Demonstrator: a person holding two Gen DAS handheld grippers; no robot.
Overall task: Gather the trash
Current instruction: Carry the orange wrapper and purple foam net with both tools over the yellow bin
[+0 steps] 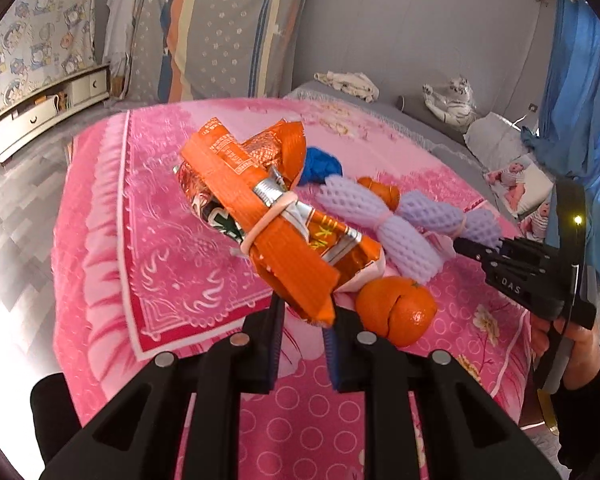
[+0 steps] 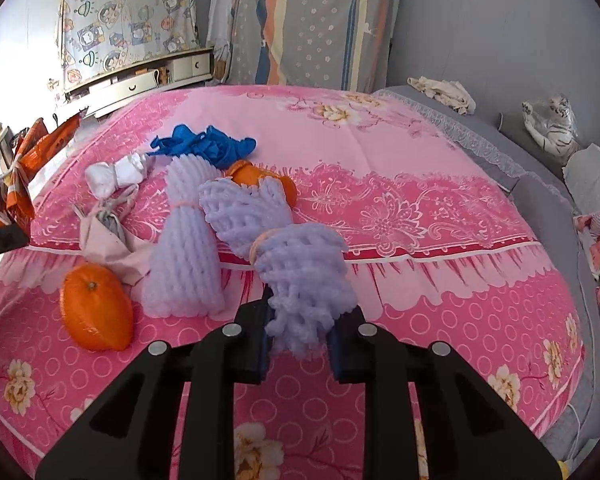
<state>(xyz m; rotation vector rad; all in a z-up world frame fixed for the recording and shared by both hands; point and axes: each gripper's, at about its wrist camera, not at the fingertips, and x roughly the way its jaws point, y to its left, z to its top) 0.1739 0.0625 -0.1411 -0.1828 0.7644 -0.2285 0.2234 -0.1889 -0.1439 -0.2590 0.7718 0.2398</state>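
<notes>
Orange foil wrapper: a crumpled snack wrapper [image 1: 260, 216] bound with a rubber band, its lower end pinched in the left tongs [image 1: 302, 344], which are closed tight on it; it looks lifted clear of the bed.
Lilac foam net: a bundled fruit net [image 2: 300, 264], banded at the middle, its near end clamped in the right tongs [image 2: 298, 346], jaws closed in on the soft foam; its far end rests on the pink blanket [image 2: 420, 160].
Step in hand: both pieces gripped at once, the pick-up stage of collecting, judging by the holds.
Next move: carry both to a bin; the foam may drag its neighbours, so a lift straight up first seems wise.
Left on the bed: a second foam net [image 2: 184, 264] just beside the held one, a whole orange [image 2: 96, 308] toward the near edge, orange peel [image 2: 256, 178], a blue glove [image 2: 208, 146], a white wad [image 2: 114, 174] and a pinkish paper wrap [image 2: 108, 232] farther in.
Containers: no bin, bag or basket in either view, so nothing can be said of contents.
</notes>
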